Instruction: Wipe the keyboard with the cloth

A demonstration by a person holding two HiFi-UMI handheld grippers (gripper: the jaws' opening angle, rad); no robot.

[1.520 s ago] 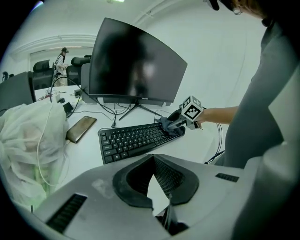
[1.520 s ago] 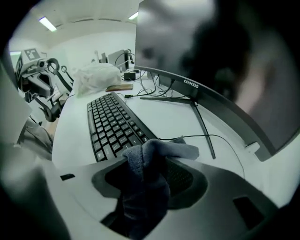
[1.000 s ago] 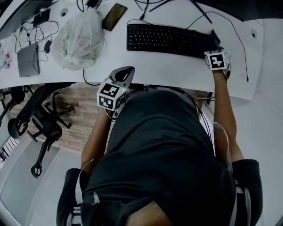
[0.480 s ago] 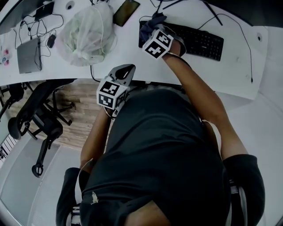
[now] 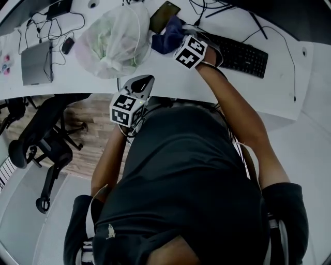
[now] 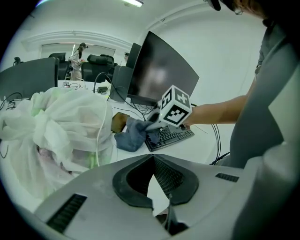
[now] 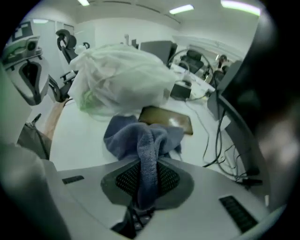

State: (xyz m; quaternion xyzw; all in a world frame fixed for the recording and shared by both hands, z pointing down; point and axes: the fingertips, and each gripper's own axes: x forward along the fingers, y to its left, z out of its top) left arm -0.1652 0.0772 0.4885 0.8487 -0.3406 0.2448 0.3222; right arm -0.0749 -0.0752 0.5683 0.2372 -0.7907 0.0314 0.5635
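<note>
Jaws of the right gripper (image 7: 147,180) clench the blue cloth (image 7: 136,133), bunched just ahead of them, the keyboard (image 5: 240,53) lying to their right; best drag it flat and lightly along the keys.

Cloth (image 5: 165,39): blue-grey. Keyboard (image 5: 243,52): black. Desk (image 5: 170,77): white. Plastic bag (image 5: 111,41): translucent white, green tint inside. Marker cubes (image 5: 190,52): white, black square patterns. Phone (image 5: 164,11): dark, brownish sheen. Laptop (image 5: 36,62): grey.
</note>
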